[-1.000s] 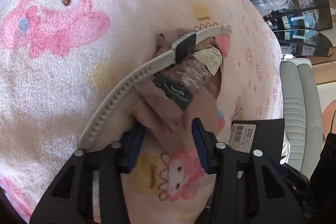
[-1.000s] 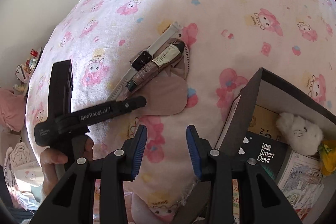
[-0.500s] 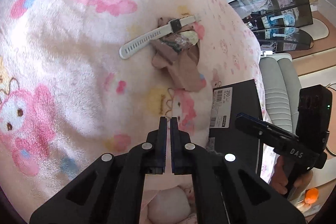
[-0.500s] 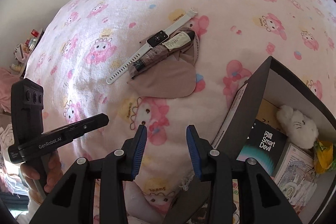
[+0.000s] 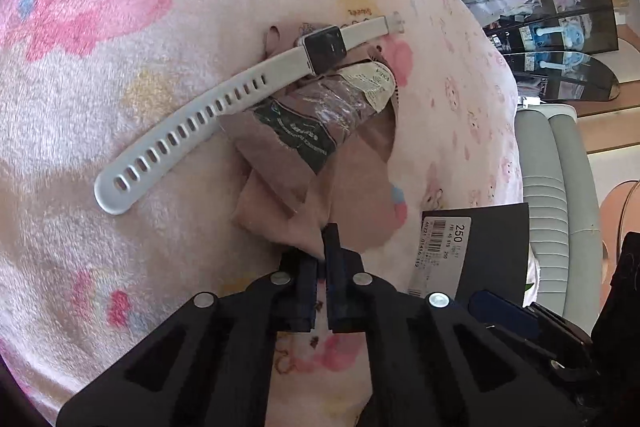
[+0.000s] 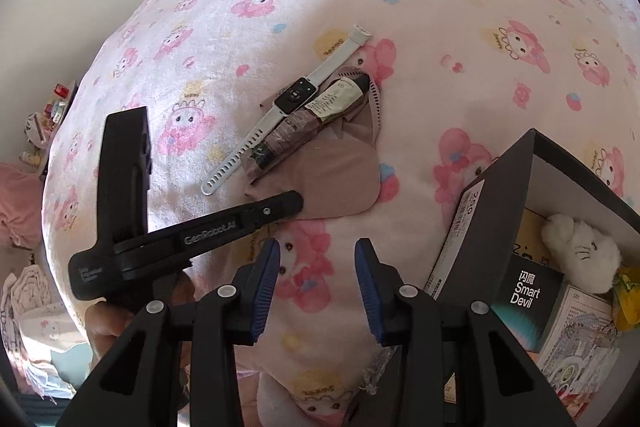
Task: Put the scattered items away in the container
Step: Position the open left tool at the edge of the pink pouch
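A white-strapped smartwatch [image 5: 320,45] [image 6: 296,95] lies on the pink blanket beside a wrapped tube [image 5: 320,115] [image 6: 304,123]. Both rest partly on a pinkish-brown cloth [image 5: 360,195] [image 6: 340,179]. My left gripper [image 5: 323,247] [image 6: 294,201] is shut, its tips touching the cloth's near edge; I see no fabric between the pads. My right gripper [image 6: 316,283] hangs open and empty over the blanket, left of the open black box [image 6: 500,207] [image 5: 496,239].
The box holds a white plush toy [image 6: 580,251], a dark "Smart Devil" carton [image 6: 524,291] and a printed booklet [image 6: 576,339]. A grey padded seat [image 5: 552,187] and glass shelves [image 5: 560,7] stand beyond the bed. A hand [image 6: 108,319] holds the left gripper.
The left gripper stood open at the cloth, drew back and shut on nothing, then came forward again, still shut, to the cloth's edge. The right gripper stayed open in place.
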Action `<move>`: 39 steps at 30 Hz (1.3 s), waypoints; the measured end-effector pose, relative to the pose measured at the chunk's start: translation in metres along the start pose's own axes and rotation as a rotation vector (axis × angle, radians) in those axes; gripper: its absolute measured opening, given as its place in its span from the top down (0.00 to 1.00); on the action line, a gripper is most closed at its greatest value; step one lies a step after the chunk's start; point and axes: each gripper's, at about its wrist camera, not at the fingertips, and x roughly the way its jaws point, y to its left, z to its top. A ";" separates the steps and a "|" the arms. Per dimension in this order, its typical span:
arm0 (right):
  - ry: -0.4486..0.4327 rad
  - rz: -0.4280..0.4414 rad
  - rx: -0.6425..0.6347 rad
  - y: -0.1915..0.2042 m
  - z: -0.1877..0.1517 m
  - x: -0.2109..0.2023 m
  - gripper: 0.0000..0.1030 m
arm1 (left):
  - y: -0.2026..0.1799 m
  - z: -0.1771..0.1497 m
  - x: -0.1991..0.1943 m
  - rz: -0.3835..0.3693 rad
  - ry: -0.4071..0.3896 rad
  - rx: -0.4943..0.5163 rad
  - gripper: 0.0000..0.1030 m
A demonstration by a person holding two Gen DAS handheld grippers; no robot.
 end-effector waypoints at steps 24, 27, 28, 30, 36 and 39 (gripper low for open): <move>-0.029 -0.026 0.116 0.002 0.026 0.006 0.58 | 0.019 0.017 0.002 -0.123 -0.034 -0.100 0.66; -0.047 -0.020 0.141 -0.011 0.022 -0.002 0.58 | 0.015 0.020 0.020 -0.090 -0.011 -0.091 0.97; -0.047 -0.021 0.137 -0.013 0.020 -0.004 0.58 | 0.014 0.019 0.018 -0.102 -0.023 -0.092 0.98; -0.041 -0.024 0.127 -0.016 0.019 -0.007 0.58 | 0.011 0.011 0.005 -0.108 -0.057 -0.078 0.98; 0.010 0.002 0.064 0.000 0.025 0.009 0.58 | 0.008 -0.023 -0.058 -0.045 -0.154 -0.009 0.99; 0.107 0.060 0.077 0.007 0.029 0.037 0.58 | 0.024 -0.042 -0.084 -0.044 -0.182 -0.039 1.00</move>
